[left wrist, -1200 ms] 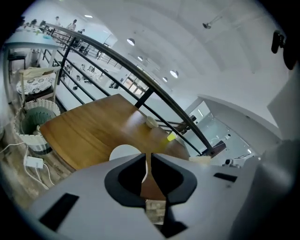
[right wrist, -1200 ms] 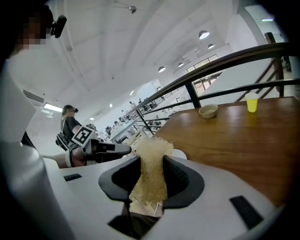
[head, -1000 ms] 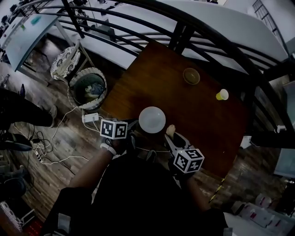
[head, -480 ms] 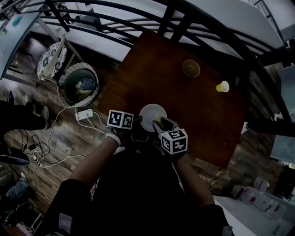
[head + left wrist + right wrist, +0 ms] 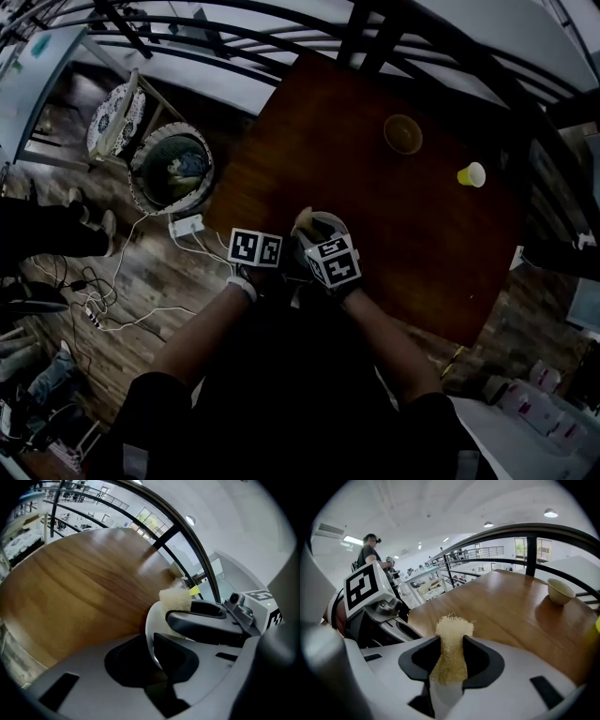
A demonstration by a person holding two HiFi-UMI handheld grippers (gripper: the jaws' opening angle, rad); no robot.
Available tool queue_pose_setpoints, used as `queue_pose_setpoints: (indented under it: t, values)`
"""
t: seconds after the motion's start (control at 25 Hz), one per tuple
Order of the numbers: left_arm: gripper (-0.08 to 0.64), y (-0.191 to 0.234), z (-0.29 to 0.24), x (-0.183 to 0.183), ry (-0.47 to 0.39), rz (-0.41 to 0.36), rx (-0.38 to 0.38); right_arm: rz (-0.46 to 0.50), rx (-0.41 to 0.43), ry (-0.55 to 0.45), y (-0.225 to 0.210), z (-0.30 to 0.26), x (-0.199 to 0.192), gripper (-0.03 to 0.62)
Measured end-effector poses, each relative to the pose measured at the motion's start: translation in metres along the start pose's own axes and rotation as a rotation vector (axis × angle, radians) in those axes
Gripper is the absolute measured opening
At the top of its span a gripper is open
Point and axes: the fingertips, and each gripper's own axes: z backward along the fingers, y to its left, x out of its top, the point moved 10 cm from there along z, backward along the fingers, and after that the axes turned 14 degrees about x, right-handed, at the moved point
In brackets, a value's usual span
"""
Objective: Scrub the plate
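Centre of head view: dark wood table (image 5: 394, 225), near edge toward person. Left gripper (image 5: 152, 660): jaws clamped on plate rim, lower centre of own view. Right gripper (image 5: 451, 657): jaws pinched on sponge, just right of left gripper. Plate (image 5: 330, 221), white, at table's near edge, half hidden behind right gripper. Bowl (image 5: 403, 134) upper right, well apart from plate. Yellow cup (image 5: 472, 174) right of bowl. Sponge (image 5: 453, 630), pale, fibrous, tip against plate's upper rim in left gripper view.
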Motion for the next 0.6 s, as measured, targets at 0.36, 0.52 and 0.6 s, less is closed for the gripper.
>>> queue_pose_setpoints:
  t: [0.36,0.52,0.6]
  values:
    - [0.061,-0.02,-0.011,-0.006,0.0,0.039,0.016,0.076,0.005,0.04,-0.025,0.02,-0.016,0.156]
    - [0.061,-0.022,-0.016,-0.006,-0.001,0.055,0.014,0.039,-0.028,0.035,-0.045,0.041,-0.026,0.156]
    - [0.061,-0.023,-0.016,-0.005,-0.003,0.057,0.016,0.026,-0.042,0.025,-0.052,0.05,-0.03,0.156]
